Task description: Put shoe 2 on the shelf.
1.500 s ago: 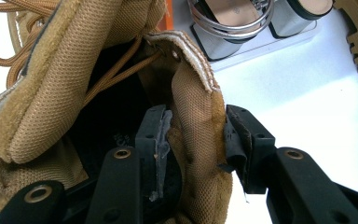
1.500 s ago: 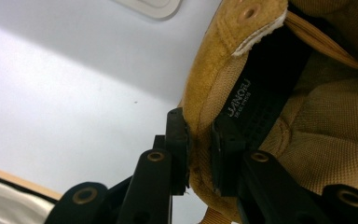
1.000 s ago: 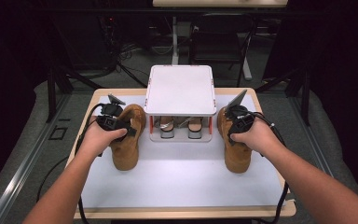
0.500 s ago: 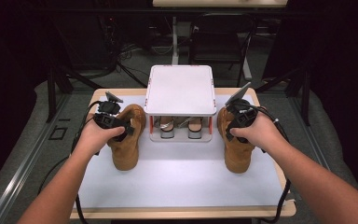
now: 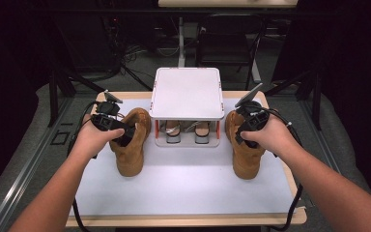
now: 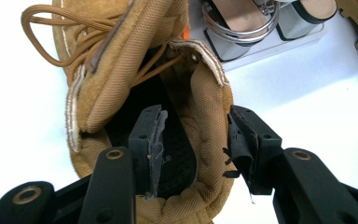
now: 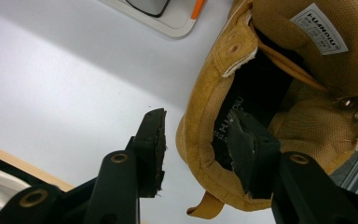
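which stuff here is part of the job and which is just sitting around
In the job:
- left boot, its collar wall between the open left tongs
- right boot, its collar wall between the open right tongs

Lying about:
- white rack between the boots
- sandals under the rack's top
- table

A lab or test room, dim around a lit work spot. A plain wooden bench (image 5: 280, 220) with a white mat (image 5: 188, 183) stands on grey carpet; at 12 o'clock, loose cables (image 5: 140, 58) trail over the floor among dark metal stands (image 5: 58, 82) and another bench's legs.
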